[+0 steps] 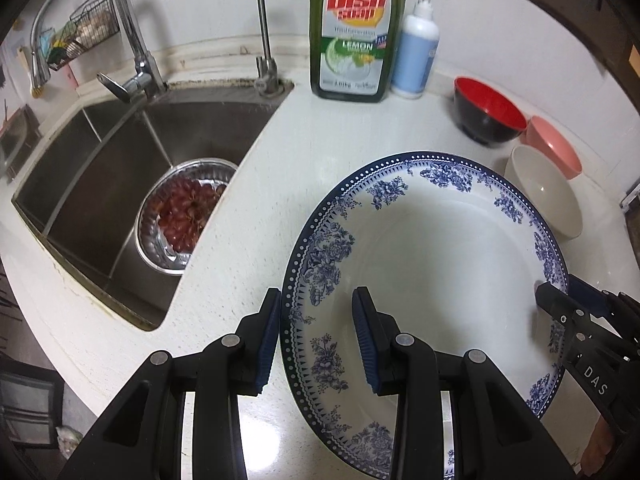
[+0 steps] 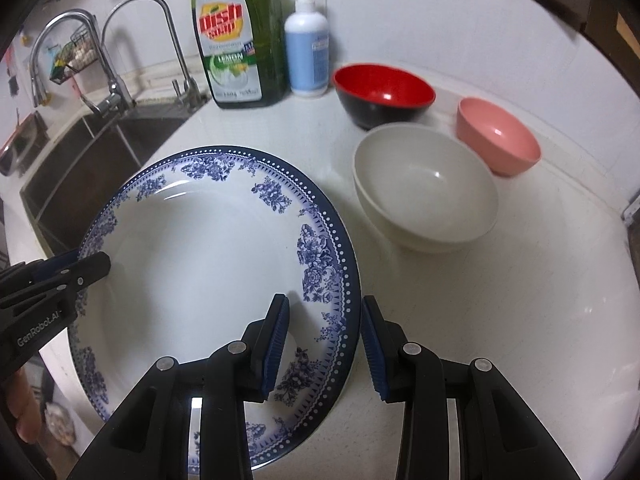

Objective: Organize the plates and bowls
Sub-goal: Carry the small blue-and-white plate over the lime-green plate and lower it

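Observation:
A large white plate with a blue floral rim (image 1: 440, 264) (image 2: 192, 264) sits tilted and slightly raised over the white counter. My left gripper (image 1: 318, 300) is shut on its left rim, one pad outside and one inside; the right wrist view shows the left gripper (image 2: 86, 262) at the plate's left edge. My right gripper (image 2: 325, 304) clamps the right rim the same way, seen as the right gripper (image 1: 560, 294) in the left wrist view. Behind the plate stand a beige bowl (image 2: 424, 188) (image 1: 548, 196), a pink bowl (image 2: 498, 136) (image 1: 556, 148) and a red-and-black bowl (image 2: 384, 92) (image 1: 488, 112).
A steel sink (image 1: 120, 184) lies to the left with a metal colander of red fruit (image 1: 184, 216) in it and two faucets (image 1: 136, 40) behind. A green dish soap bottle (image 1: 356, 32) (image 2: 236, 40) and a white pump bottle (image 1: 416, 48) (image 2: 306, 40) stand against the wall.

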`<state>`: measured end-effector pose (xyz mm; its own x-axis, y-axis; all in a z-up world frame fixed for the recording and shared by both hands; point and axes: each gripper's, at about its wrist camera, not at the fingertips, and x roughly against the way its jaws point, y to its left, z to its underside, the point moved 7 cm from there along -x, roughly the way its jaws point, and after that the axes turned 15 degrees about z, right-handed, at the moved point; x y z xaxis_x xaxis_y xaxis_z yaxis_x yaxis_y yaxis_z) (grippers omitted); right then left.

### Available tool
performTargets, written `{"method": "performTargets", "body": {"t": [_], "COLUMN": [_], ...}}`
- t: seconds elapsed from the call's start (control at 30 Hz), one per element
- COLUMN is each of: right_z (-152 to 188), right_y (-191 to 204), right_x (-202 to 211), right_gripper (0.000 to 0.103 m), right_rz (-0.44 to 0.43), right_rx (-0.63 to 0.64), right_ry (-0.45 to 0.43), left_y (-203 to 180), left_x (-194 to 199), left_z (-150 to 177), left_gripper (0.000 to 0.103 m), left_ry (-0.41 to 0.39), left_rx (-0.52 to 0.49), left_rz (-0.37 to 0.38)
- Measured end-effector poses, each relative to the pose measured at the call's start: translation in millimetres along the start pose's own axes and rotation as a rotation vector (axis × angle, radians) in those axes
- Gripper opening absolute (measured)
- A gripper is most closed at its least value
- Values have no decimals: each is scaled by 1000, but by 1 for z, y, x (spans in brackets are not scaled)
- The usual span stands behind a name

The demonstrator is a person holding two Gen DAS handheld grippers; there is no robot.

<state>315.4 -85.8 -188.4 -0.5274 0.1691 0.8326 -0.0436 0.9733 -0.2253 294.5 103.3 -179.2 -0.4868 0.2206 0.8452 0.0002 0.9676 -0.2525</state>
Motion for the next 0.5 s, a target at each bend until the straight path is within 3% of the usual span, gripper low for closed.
{"method": "performTargets", "body": {"t": [0.5], "right_z": [9], "right_y": [-1], "right_x": [-23], "right_gripper": [37], "right_rz": [-4], "right_rx": [3], "right_ry": [77], "left_y": [0], "left_x": [-26], "left_z": [10], "left_gripper": [36], "left_ry": [63], "left_rx": [-3], "left_rz": [-10]}}
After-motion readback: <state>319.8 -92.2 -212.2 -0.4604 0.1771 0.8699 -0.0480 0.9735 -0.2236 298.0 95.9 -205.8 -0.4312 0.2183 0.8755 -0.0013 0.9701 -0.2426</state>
